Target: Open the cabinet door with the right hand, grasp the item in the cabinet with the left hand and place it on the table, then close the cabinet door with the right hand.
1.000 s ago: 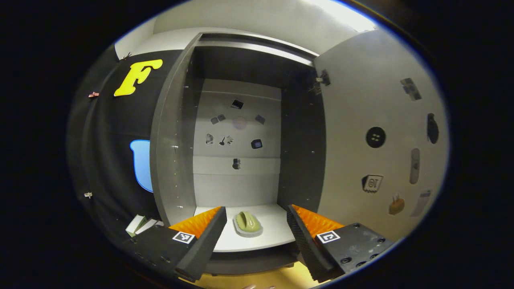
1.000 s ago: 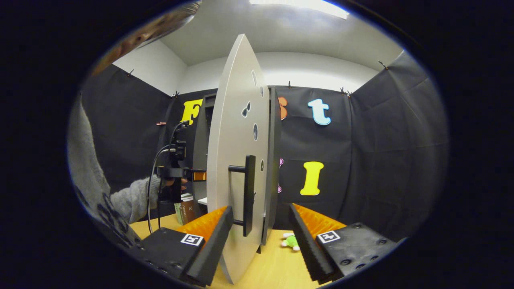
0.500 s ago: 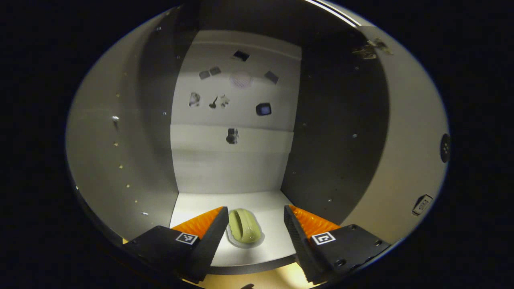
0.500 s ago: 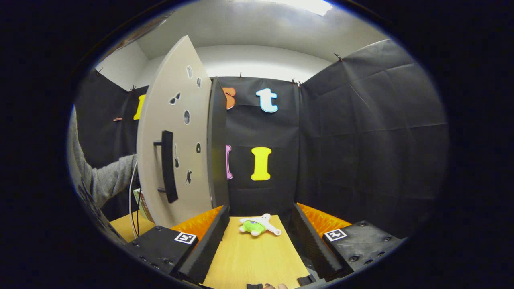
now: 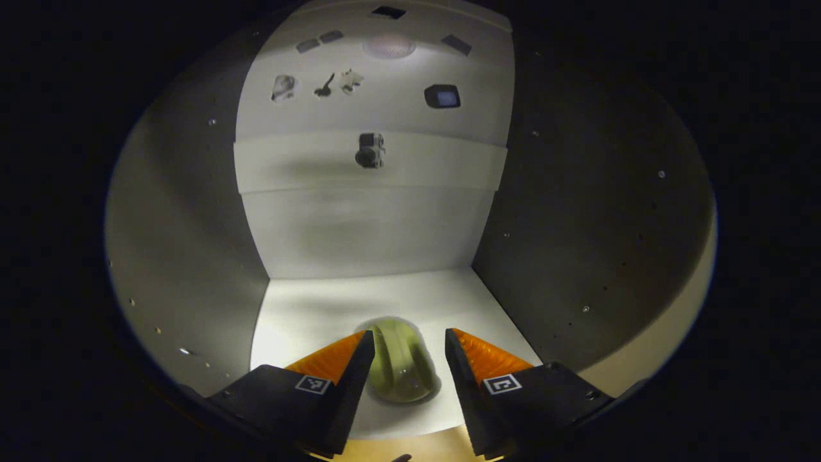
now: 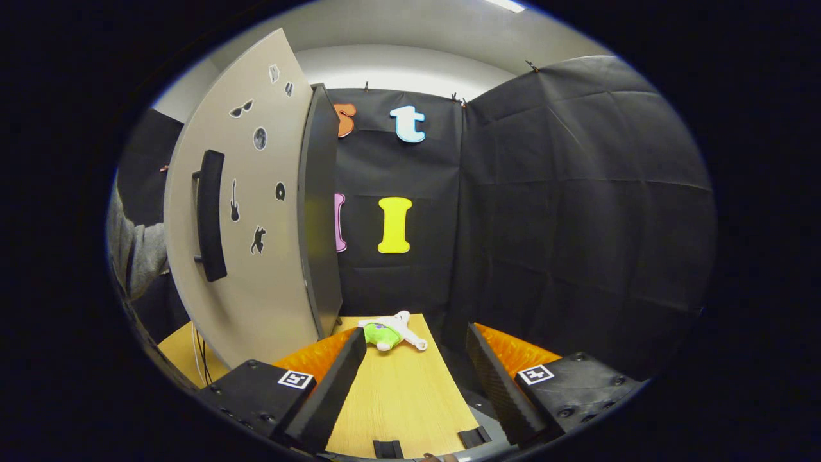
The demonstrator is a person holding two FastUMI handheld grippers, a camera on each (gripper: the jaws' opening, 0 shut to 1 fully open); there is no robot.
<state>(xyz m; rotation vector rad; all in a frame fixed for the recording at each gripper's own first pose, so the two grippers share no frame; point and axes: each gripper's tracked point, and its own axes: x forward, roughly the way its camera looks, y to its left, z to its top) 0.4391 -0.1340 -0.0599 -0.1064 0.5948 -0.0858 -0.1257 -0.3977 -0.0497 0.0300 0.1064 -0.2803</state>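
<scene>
The tall grey cabinet door [image 6: 244,212] with its black bar handle [image 6: 210,215] stands swung wide over the light wooden table [image 6: 401,398], so I hold my right gripper [image 6: 414,385] spread and empty, clear of it, with a small green-and-white plush toy [image 6: 388,332] at the table's far edge. Inside the cabinet, my left gripper [image 5: 403,378] straddles the glossy olive-green oval item [image 5: 399,362] near the front edge of the white shelf [image 5: 308,314]. Its fingers are still apart, placed to close on it, I judge.
</scene>
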